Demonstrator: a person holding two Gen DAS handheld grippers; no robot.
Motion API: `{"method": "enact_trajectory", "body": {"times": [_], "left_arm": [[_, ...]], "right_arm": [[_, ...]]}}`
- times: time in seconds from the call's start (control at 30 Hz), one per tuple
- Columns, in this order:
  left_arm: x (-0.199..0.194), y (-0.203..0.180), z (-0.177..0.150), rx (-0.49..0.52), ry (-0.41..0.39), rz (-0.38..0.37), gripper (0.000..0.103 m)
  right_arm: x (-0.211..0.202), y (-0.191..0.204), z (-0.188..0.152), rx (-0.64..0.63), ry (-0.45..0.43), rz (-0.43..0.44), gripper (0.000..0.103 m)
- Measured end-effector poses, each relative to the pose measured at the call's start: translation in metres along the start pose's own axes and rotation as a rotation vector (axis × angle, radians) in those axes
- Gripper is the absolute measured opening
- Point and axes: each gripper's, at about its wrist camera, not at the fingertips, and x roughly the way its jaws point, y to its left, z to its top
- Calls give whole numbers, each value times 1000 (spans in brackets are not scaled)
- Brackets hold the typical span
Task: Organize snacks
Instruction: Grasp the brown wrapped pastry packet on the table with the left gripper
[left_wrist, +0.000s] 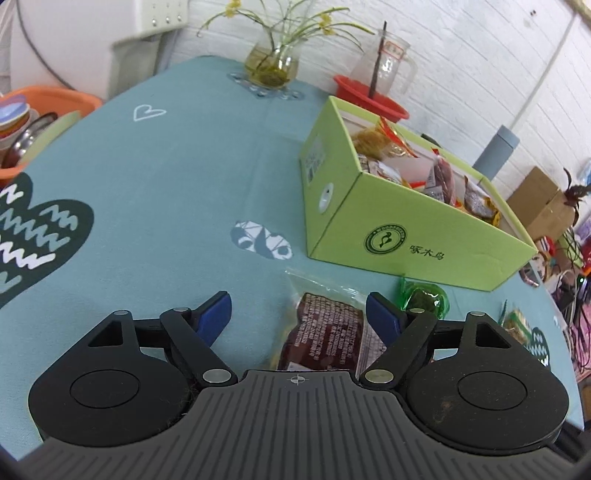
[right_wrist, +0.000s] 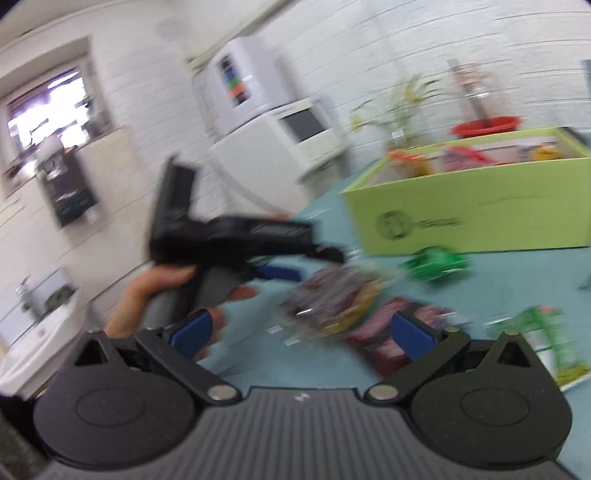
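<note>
A lime-green open box (left_wrist: 413, 236) holding several snack packets stands on the teal tablecloth; it also shows in the blurred right wrist view (right_wrist: 476, 206). My left gripper (left_wrist: 299, 314) is open, low over a dark red snack packet (left_wrist: 325, 332) that lies between its fingers. A green-wrapped snack (left_wrist: 424, 297) lies just right of it, in front of the box. My right gripper (right_wrist: 306, 332) is open and empty above red and yellow packets (right_wrist: 340, 302). The left gripper (right_wrist: 236, 236), held by a hand, shows there, with the green snack (right_wrist: 437, 264) beyond.
A glass vase with flowers (left_wrist: 271, 64), a glass jug (left_wrist: 386, 64) and a red bowl (left_wrist: 371, 98) stand at the table's far edge. An orange basin (left_wrist: 40, 122) of dishes is at the left. Another green-wrapped packet (right_wrist: 543, 339) lies at the right.
</note>
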Motion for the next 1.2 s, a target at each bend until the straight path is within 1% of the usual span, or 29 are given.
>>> {"method": "enact_trajectory", "body": {"times": [0.07,0.13,0.23,0.27,0.33,0.37,0.4,0.47,0.53,0.63,0.73,0.77,0.8,0.83,0.87,0.9,0.97,1.07,1.2], "left_arm": [[0,4,-2,-13,11,-14,68],[-2,8,-4,-16,15,-30,68],[-6,9,-6,4,13,-53,69],[-7,8,-6,16,14,-64,69],[-6,7,-5,27,19,-83,71],[-5,7,-5,31,24,-92,71],[-3,6,-5,40,30,-104,71],[1,3,-5,63,47,-109,71],[4,2,-5,93,67,-103,70],[2,3,-8,142,77,-111,70],[1,2,-12,183,72,-116,68],[1,1,-14,197,68,-115,67],[1,0,-15,205,67,-132,49],[-1,1,-16,189,72,-173,41],[-3,1,-18,177,71,-160,40],[-8,0,-19,181,60,-147,38],[-15,-2,-21,182,46,-134,36],[-27,-7,-17,143,32,-139,35],[-51,-24,5,142,-50,-168,36]], "right_arm": [[15,14,-3,-30,44,57,103],[30,15,-4,-29,94,44,103],[43,-4,-2,40,145,-17,103],[43,-11,-1,57,137,-46,103],[36,-20,5,70,106,-143,103],[34,-21,8,73,89,-170,103],[34,-20,11,69,82,-170,103],[42,-9,13,26,104,-145,103],[59,5,13,-51,146,-145,103],[80,10,13,-120,187,-226,102],[96,7,16,-138,205,-260,102],[103,7,15,-157,218,-256,101],[108,8,13,-175,226,-252,98],[112,12,12,-205,221,-261,96],[114,16,11,-230,220,-277,86],[114,19,12,-238,218,-290,83],[110,18,13,-212,210,-262,81],[100,20,15,-198,184,-255,79],[84,31,34,-243,112,-264,80]]}}
